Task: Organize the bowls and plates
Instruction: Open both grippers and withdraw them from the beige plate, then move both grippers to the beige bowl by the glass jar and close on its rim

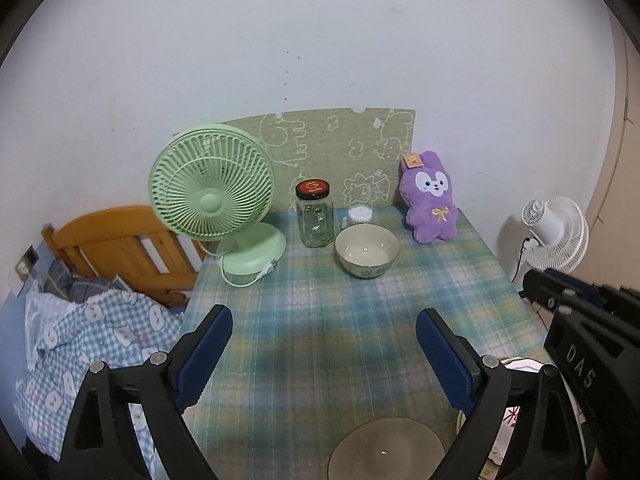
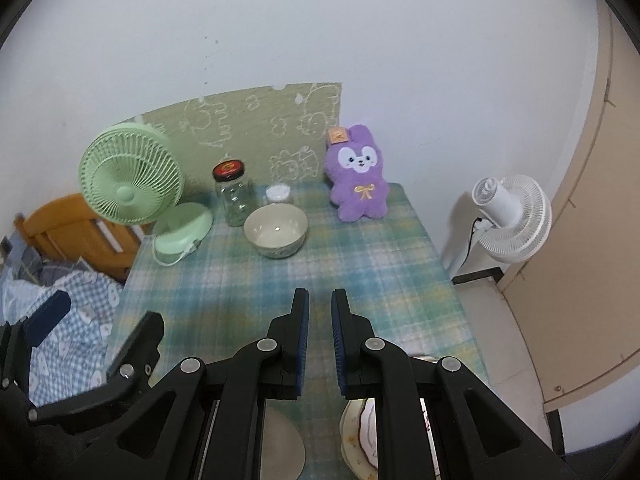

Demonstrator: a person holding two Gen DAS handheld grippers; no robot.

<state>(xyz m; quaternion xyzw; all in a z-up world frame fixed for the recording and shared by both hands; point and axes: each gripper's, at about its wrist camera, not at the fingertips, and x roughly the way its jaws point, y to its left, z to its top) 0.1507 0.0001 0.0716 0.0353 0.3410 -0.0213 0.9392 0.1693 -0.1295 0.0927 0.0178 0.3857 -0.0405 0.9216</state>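
Observation:
A cream bowl stands at the far middle of the plaid-covered table; it also shows in the right wrist view. A grey round plate lies at the near edge, below my left gripper, which is open and empty above the table. A white patterned plate lies at the near right, mostly hidden under my right gripper. The right gripper's jaws stand close together with a narrow gap and hold nothing. The grey plate shows between its arms.
A green desk fan, a glass jar with a red lid, a small white container and a purple plush rabbit line the table's back. A bed with checked bedding is left. A white fan stands right.

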